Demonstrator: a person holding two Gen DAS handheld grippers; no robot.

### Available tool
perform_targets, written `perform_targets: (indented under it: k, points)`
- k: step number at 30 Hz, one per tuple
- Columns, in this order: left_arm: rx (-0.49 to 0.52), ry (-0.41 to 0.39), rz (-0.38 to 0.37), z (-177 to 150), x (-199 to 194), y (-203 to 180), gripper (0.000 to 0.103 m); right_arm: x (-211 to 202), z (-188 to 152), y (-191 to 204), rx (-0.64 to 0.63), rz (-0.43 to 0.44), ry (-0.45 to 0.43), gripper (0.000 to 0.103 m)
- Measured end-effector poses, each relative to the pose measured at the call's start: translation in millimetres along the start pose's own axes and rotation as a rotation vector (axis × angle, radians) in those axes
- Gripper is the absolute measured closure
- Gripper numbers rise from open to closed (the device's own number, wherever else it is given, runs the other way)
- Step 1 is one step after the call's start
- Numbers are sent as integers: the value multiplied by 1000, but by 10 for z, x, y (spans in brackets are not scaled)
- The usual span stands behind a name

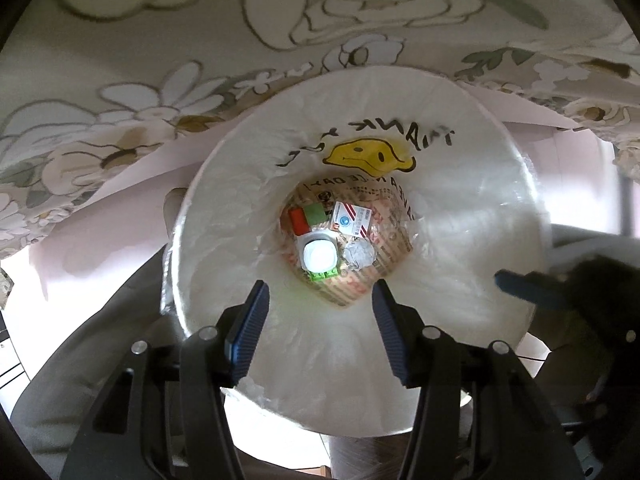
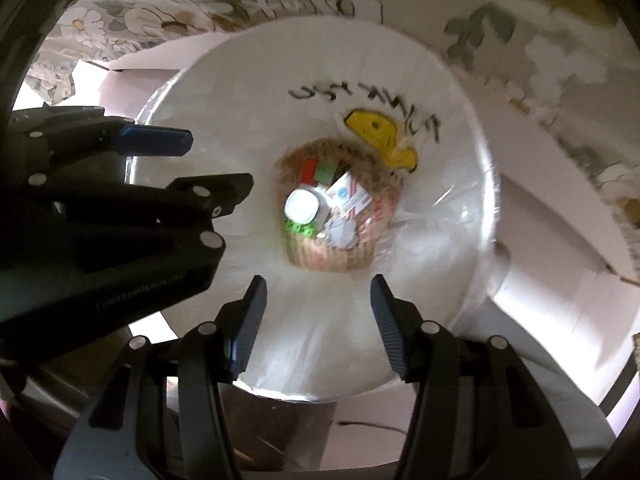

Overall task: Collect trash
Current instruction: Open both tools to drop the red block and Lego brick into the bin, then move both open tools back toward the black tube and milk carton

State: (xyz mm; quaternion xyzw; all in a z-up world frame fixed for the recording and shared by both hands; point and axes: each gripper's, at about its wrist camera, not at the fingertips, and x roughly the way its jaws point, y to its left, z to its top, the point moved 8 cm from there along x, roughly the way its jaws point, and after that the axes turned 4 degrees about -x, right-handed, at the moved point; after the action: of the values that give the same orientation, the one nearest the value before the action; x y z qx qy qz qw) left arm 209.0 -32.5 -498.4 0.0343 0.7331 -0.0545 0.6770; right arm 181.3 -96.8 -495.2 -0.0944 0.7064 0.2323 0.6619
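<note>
A round white trash bin point(image 1: 460, 216) lined with a clear bag printed with a yellow smiley face point(image 1: 368, 155) sits below both grippers. At its bottom lie a white-capped bottle point(image 1: 319, 257), a red and green carton point(image 1: 311, 216), a small printed box point(image 1: 353, 220) and a crumpled foil ball point(image 1: 359, 257). My left gripper point(image 1: 320, 292) points straight down over the bin, open and empty. My right gripper point(image 2: 318, 286) hangs over the same bin point(image 2: 452, 128), open and empty. The same trash point(image 2: 320, 204) shows at the bottom there. The left gripper's blue fingers point(image 2: 154, 141) reach in from the left.
A floral cloth point(image 1: 160, 60) hangs over a table edge behind the bin, with a pale pink lining point(image 1: 132, 184) beneath it. A blue finger point(image 1: 516, 286) of the right gripper pokes in at the right of the left wrist view. Bright floor point(image 2: 520, 300) surrounds the bin.
</note>
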Motion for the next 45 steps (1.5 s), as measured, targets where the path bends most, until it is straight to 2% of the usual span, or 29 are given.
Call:
perform_targets:
  k: [6, 12, 19, 24, 26, 28, 30, 35, 37, 45]
  points:
    - [7, -58, 8, -68, -238, 2, 47, -251, -42, 35, -34, -66, -67, 48]
    - [21, -143, 12, -100, -642, -39, 47, -548, -108, 57, -48, -100, -120, 48]
    - [64, -254, 22, -160, -1209, -125, 47, -996, -176, 83, -36, -79, -208, 48]
    - [87, -337, 27, -179, -1637, -199, 47, -1376, -191, 123, -49, -94, -273, 48]
    - [97, -375, 36, -168, -1814, -223, 36, -1567, -186, 116, -52, -99, -305, 48]
    - [107, -421, 47, -162, -1983, -254, 31, -1700, -178, 84, -55, -108, -330, 43]
    - [120, -448, 56, -165, -2115, -289, 30, -1853, -164, 48, -56, -120, -354, 43]
    - [127, -489, 52, -112, -2381, -353, 28, -2159, -142, -17, -63, -144, -396, 43]
    - [129, -500, 53, -80, -2481, -362, 26, -2281, -122, -54, -65, -160, -415, 39]
    - [109, -533, 64, 144, -2873, -272, 24, -2799, 44, -266, -89, -240, -481, 37]
